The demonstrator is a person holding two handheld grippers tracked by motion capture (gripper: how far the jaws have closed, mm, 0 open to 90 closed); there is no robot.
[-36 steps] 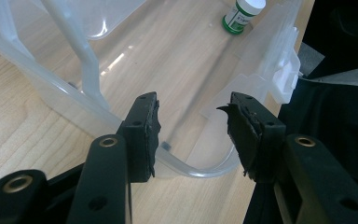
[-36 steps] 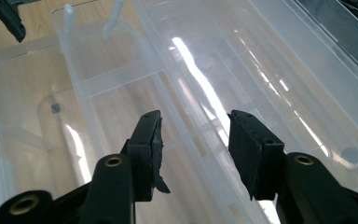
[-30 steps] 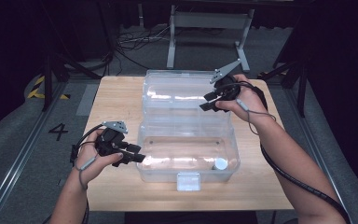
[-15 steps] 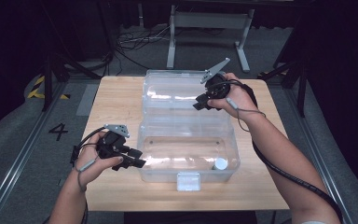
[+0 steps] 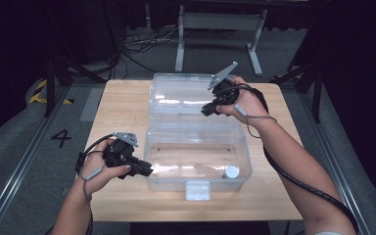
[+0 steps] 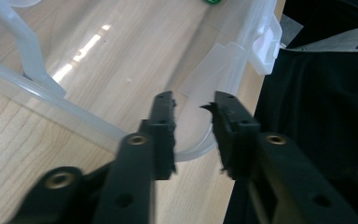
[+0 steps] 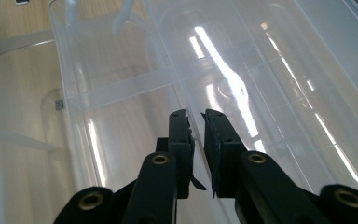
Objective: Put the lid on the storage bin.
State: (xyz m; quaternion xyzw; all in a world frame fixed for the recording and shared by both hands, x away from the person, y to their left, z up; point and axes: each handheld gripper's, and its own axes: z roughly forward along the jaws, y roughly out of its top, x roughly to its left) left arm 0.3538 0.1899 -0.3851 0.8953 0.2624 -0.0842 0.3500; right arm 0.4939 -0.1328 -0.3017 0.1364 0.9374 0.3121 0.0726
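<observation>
On the table, both grippers' closing jaws seemingly straddle the clear open box (image 5: 196, 156).

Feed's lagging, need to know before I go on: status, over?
Left fingers just closing, box wall between, gap left. Right fingers just closing over lid edge, grip unconfirmed. White cap inside box, nothing blocking.

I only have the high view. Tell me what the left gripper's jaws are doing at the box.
Observer: The left gripper straddles the front corner rim of the clear box. Its jaws have just been closing, and a gap shows between them.
Operator: Now report the right one.
Observer: The right gripper has an edge of the open lid between its jaws, which have just been closing and stand nearly together. I cannot tell whether they press on it.
</observation>
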